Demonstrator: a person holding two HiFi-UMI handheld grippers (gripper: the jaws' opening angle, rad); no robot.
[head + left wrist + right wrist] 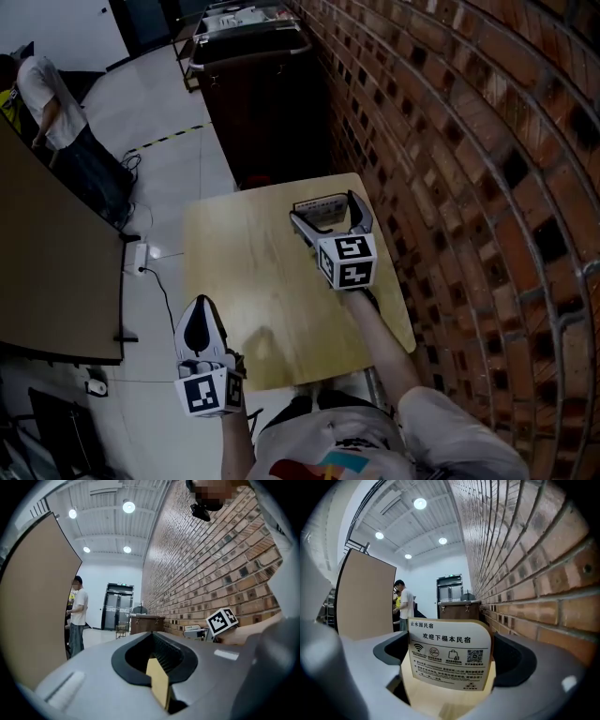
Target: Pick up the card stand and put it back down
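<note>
wooden card stand (450, 656), round-cornered, clasped in right gripper (328, 212) jaws; left gripper (200, 309) jaws clenched empty.

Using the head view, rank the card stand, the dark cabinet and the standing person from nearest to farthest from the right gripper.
1. Card stand: between the jaws of the right gripper, on the table.
2. Dark cabinet: past the table's far end, along the brick wall.
3. Person: far off to the left, across the floor.
</note>
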